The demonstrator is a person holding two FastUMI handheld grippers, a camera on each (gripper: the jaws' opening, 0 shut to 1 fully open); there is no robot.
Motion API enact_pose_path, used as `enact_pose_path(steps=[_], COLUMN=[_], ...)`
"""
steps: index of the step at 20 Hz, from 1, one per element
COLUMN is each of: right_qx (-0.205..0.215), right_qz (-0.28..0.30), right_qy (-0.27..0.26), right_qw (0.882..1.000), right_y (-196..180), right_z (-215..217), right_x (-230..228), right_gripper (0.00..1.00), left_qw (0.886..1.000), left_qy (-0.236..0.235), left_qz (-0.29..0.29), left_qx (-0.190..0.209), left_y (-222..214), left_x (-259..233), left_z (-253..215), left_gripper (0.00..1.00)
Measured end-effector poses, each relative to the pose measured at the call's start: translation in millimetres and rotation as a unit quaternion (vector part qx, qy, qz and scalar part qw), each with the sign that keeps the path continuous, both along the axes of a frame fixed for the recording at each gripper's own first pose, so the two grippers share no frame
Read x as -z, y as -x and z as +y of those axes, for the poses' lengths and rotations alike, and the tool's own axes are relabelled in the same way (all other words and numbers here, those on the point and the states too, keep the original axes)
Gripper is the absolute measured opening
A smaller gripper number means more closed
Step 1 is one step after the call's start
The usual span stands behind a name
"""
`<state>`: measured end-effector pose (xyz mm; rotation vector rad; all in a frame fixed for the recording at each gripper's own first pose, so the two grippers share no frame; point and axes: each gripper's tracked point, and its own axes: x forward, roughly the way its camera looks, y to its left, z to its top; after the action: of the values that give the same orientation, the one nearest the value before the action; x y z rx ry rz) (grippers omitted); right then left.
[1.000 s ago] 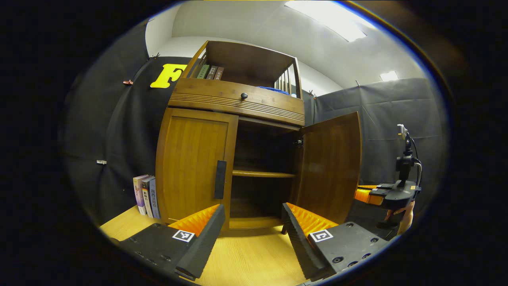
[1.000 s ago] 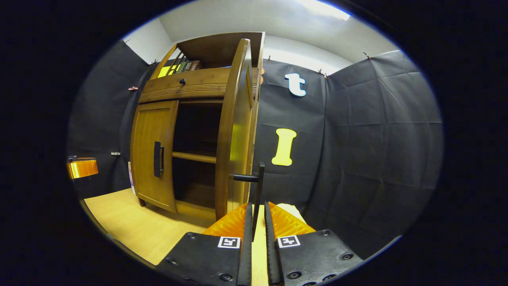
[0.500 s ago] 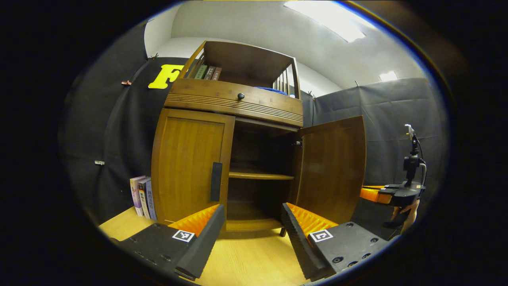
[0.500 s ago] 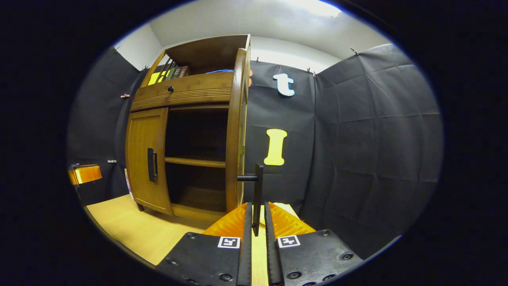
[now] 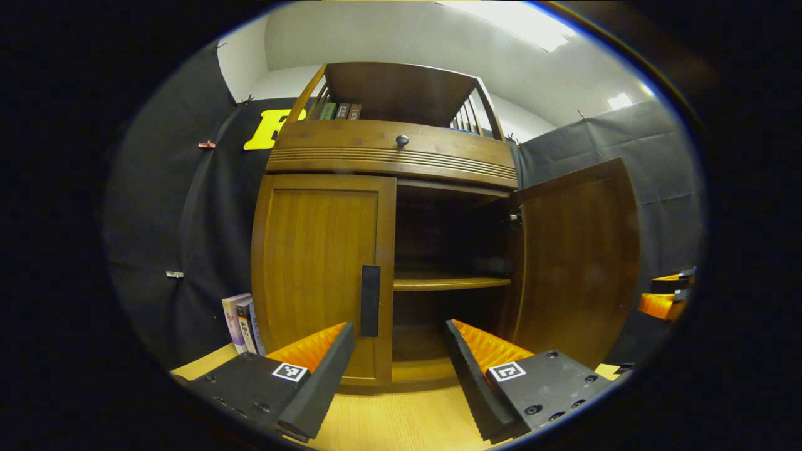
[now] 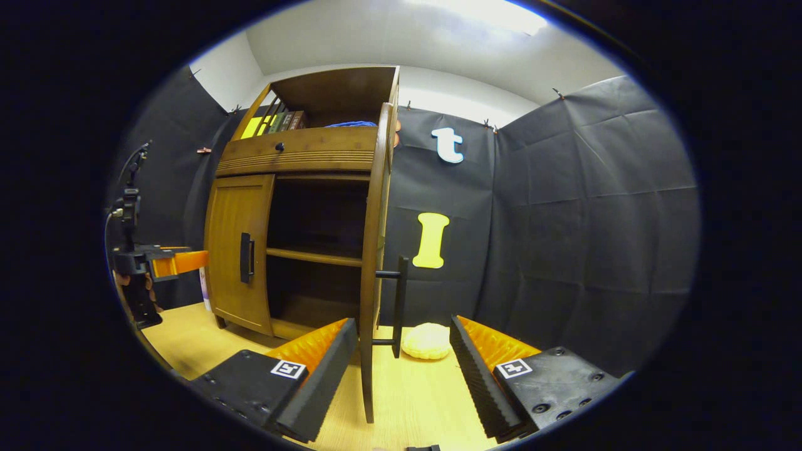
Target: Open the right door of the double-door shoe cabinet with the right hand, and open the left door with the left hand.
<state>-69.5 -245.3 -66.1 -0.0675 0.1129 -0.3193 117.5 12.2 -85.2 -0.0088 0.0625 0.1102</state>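
The wooden shoe cabinet (image 5: 388, 156) has its right door (image 5: 579, 257) swung wide and its left door (image 5: 319, 275) closed. A dark bar handle (image 5: 369, 300) runs down the left door's inner edge. My left gripper (image 5: 401, 363) is open, a short way in front of that handle, touching nothing. In the right gripper view the right door (image 6: 371, 263) stands edge-on, its dark handle (image 6: 398, 307) just ahead. My right gripper (image 6: 401, 369) is open, with the door's edge and handle between its spread fingers but untouched. The left gripper (image 6: 169, 263), held by a hand, shows at far left there.
Several books (image 5: 241, 319) lean beside the cabinet's left side. A pale round cushion (image 6: 426, 341) lies on the wooden floor (image 6: 207, 338) behind the open door. A drawer with a dark knob (image 5: 402, 141) sits above the doors. Inside is a shelf (image 5: 448, 283).
My right gripper has opened and let go of the right door's handle, drawing back a little. My left gripper has moved closer to the left door and its handle.
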Motion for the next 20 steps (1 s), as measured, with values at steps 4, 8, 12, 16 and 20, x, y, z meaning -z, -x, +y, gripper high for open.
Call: enact_pose_path(steps=[4,8,12,16,20], right_qx=[0.003,0.016,0.034,0.047,0.070], right_qz=[-0.012,-0.018,-0.037,-0.043,-0.030], right_qy=[0.010,0.026,0.046,0.046,0.041], right_qw=[1.000,0.999,0.998,0.997,0.996], right_y=[11,17,20,20,22], right_z=[4,-2,-13,-26,-43], right_x=[-9,-15,-26,-26,-15], right_gripper=[0.97,0.96,0.96,0.98,0.98], left_qw=[1.000,0.998,0.998,0.997,0.998], left_qy=[-0.008,-0.028,-0.032,-0.029,-0.010], left_qz=[0.001,-0.027,-0.014,-0.024,-0.034], left_qx=[-0.020,-0.041,-0.045,-0.061,-0.049], left_y=[-55,-100,-131,-148,-157], left_x=[11,18,40,48,49], left_z=[22,43,57,71,72], left_gripper=[0.86,0.86,0.86,0.86,0.75])
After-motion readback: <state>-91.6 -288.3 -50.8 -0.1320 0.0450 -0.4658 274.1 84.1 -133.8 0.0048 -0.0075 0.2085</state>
